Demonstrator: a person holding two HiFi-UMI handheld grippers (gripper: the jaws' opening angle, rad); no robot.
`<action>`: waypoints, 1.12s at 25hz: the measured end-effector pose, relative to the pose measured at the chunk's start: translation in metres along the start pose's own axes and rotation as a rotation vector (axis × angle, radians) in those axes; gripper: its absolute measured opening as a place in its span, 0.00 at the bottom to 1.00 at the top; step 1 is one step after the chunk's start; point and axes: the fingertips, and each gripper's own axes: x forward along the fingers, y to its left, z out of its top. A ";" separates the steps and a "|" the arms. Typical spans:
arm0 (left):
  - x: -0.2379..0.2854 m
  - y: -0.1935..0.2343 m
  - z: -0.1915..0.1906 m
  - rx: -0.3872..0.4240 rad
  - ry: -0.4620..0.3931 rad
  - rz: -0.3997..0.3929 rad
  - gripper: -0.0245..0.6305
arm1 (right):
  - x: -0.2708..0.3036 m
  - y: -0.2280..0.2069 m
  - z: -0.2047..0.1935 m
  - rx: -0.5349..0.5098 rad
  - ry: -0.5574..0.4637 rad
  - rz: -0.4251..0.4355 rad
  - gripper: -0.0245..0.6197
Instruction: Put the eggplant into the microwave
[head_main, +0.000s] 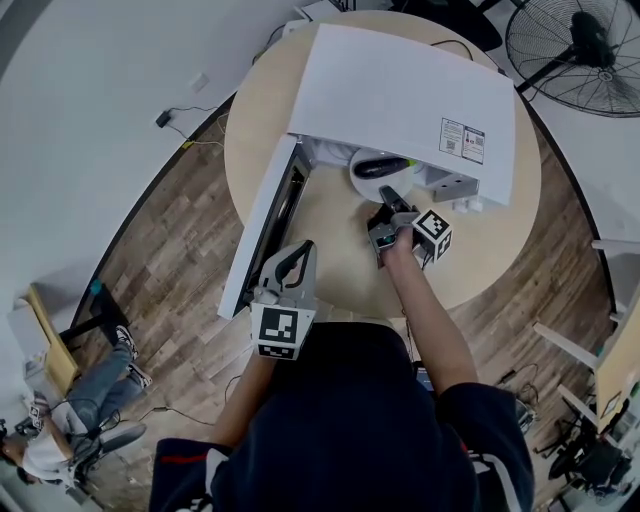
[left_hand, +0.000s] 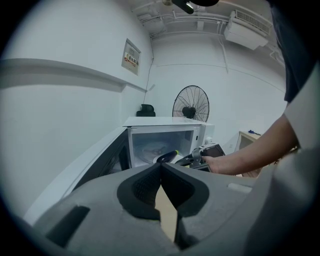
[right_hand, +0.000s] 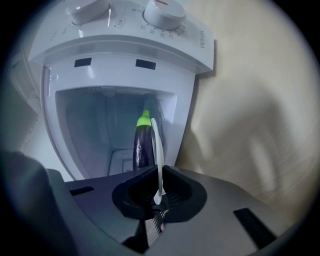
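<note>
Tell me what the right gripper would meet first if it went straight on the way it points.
The right gripper, shut on the plate carrying the eggplant, points into the open microwave. The way looks free well inside it, though depth is unclear.

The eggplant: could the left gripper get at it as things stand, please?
Probably yes: the door stands open and the eggplant lies ahead of the left gripper, though the right gripper, clamped on its plate, crowds it.

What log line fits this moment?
right gripper: shut on plate | eggplant: on plate, partly in microwave | left gripper: shut, empty | door: open
</note>
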 end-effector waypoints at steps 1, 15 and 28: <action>0.001 -0.001 -0.001 0.000 0.002 0.000 0.06 | 0.002 0.001 0.000 0.001 -0.001 0.001 0.08; 0.009 -0.008 0.000 0.003 0.008 -0.019 0.06 | 0.025 0.001 0.009 0.079 -0.054 0.018 0.08; 0.009 -0.010 0.002 0.000 -0.002 -0.028 0.06 | 0.018 0.012 0.005 -0.015 -0.026 0.089 0.23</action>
